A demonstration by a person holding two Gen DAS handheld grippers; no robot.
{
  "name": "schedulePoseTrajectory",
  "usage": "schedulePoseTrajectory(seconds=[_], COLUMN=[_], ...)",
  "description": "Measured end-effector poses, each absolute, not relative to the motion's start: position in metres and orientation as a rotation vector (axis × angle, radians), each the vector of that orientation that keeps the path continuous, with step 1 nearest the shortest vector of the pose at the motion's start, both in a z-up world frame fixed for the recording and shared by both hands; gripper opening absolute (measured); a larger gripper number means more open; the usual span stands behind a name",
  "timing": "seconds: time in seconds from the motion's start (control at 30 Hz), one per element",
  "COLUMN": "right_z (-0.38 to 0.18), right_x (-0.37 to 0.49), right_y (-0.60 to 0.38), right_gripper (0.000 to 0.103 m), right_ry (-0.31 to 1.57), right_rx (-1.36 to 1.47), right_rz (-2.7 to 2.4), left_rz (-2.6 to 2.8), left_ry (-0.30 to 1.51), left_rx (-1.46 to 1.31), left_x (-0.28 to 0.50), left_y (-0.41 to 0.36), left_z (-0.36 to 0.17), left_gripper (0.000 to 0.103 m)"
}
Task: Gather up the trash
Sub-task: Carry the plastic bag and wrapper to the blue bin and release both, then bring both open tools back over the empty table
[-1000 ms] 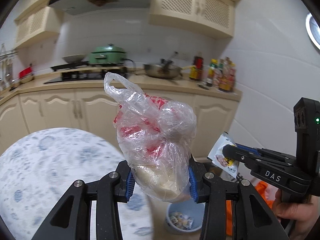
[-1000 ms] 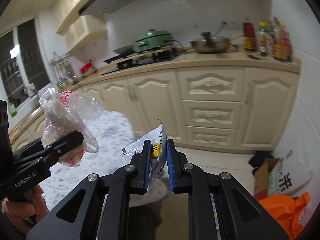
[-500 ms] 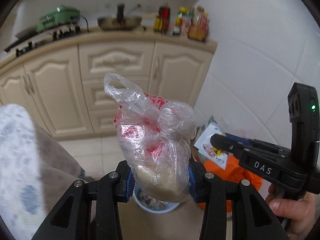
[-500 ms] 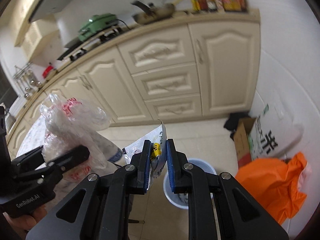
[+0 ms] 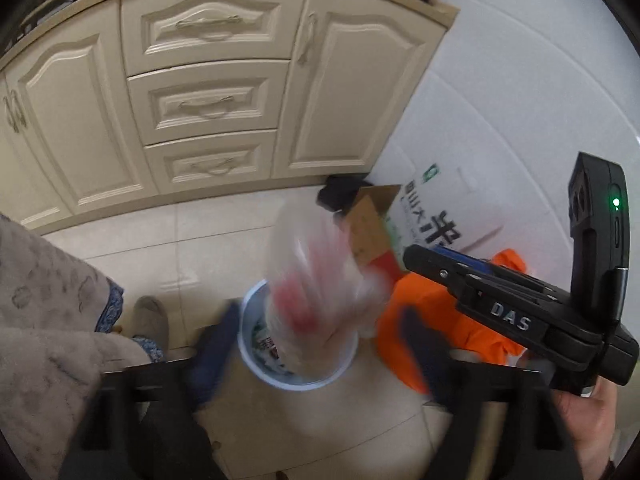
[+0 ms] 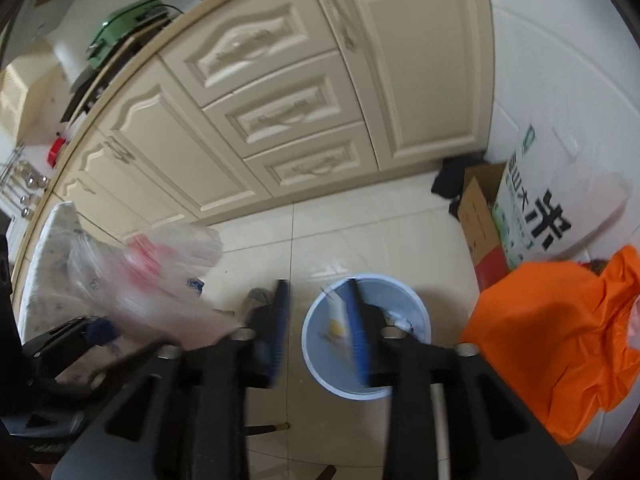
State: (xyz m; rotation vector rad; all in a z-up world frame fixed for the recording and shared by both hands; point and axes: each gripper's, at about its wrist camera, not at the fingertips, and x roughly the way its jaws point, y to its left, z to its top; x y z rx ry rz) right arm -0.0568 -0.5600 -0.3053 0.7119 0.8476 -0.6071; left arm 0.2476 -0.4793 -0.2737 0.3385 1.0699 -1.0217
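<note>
Between the left gripper (image 5: 320, 344) fingers, blurred and spreading apart, a clear plastic bag (image 5: 320, 276) with red print hangs loose over the blue bin (image 5: 348, 364); the pads no longer press it. Left wrist view puts the bag's lower end at or inside the bin mouth, smeared by motion, so contact with the rim cannot be told. Right wrist view shows the same bag (image 6: 152, 264) from the side, left of the bin (image 6: 416, 308) and above the left gripper's (image 6: 80, 340) black body.

Right gripper (image 6: 320, 328) fingers are opening too, nothing pinched between them. Only the right wrist view shows the white wrapper (image 6: 338, 316) with a yellow mark, lying inside the bin right by the right-hand blue pad; touching or not is unclear.

Left wrist view alone shows the right gripper's (image 5: 420, 256) outside, marked DAS, a green light on it, and the hand (image 5: 592, 432) that holds it at the near right.

Right of the bin on the tiled floor (image 6: 360, 232): orange bag (image 6: 552, 340), cardboard box (image 6: 476, 216), white printed sack (image 6: 560, 200) against the wall. Far side: cream cabinets (image 5: 208, 104). Near left in the left wrist view: grey cloth (image 5: 44, 320) and a shoe (image 5: 150, 316). Green pot (image 6: 124, 24) on the worktop (image 6: 192, 12) appears only in the right wrist view.
</note>
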Motion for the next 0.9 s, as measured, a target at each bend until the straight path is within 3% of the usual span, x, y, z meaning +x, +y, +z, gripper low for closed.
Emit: schedulePoseTrajectory(seconds=[0.03, 0.07, 0.13, 0.17, 0.43, 0.9], right_z=[-0.307, -0.308, -0.308, -0.306, -0.273, -0.141], right_x=[-0.058, -0.061, -0.067, -0.07, -0.08, -0.034], right_y=[-0.56, -0.561, -0.56, -0.56, -0.544, -0.428], right_gripper=[0.059, 0.066, 0.099, 0.103, 0.103, 0.103], right_ry=[0.845, 0.836, 0.819, 0.816, 0.79, 0.637], right_rx=[0.721, 0.732, 0.745, 0.744, 0.738, 0.545], right_rz=[-0.612, -0.617, -0.638, -0.655, -0.697, -0.527], left_rz=[-0.999, -0.976, -0.939, -0.934, -0.872, -0.689], left_ry=[1.049, 1.036, 1.01, 0.999, 0.851, 0.568], left_rx=[0.341, 0.356, 0.387, 0.396, 0.406, 0.204], left_x=[0.249, 0.249, 0.248, 0.243, 0.189, 0.1], left_y=[-0.478, -0.483, -0.485, -0.484, -0.443, -0.221], left_z=[-0.271, -0.271, -0.266, -0.263, -0.215, -0.095], left_gripper=[0.097, 0.101, 0.102, 0.102, 0.102, 0.102])
